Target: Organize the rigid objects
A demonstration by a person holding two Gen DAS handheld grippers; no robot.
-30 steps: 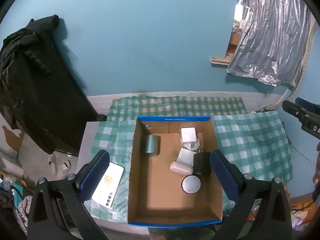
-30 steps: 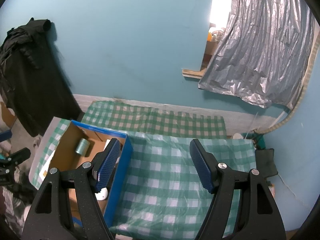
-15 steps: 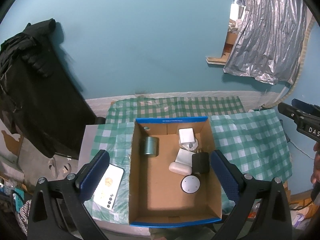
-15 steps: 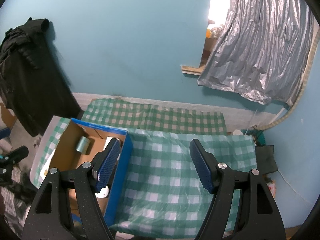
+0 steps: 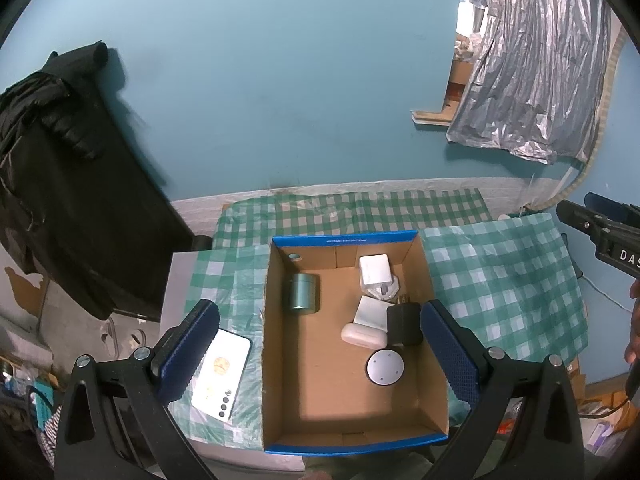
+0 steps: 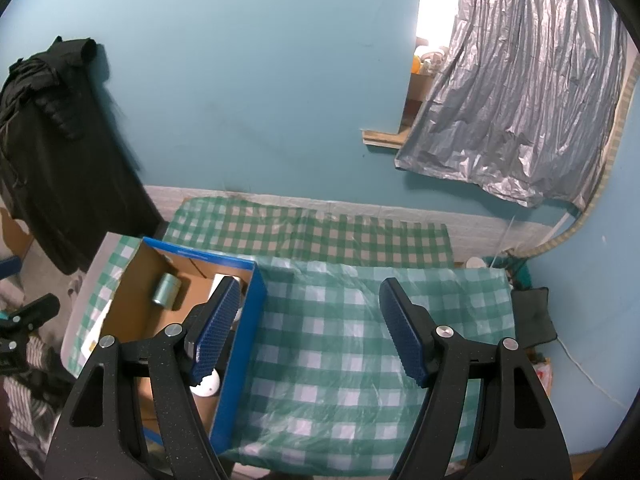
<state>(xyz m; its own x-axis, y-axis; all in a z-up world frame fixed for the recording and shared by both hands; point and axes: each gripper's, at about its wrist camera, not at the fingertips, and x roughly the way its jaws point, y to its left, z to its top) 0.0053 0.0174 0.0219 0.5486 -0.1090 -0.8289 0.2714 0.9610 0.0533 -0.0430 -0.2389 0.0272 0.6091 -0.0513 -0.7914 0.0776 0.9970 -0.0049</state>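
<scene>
Left of the cardboard box [image 5: 276,360], a white phone [image 5: 221,374] lies on checked cloth [image 5: 500,280]; your left gripper [image 5: 318,354] gapes wide above the box, your right gripper [image 6: 310,330] wide, empty, beside it.

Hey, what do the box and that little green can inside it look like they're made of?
The box looks like corrugated cardboard: plain matte brown inside, folded flaps, with a printed blue outside and rim. The green can is probably metal with a satin painted or anodized finish; it shows a soft sheen along its side and a crisp rim, though plastic cannot be ruled out.
</scene>
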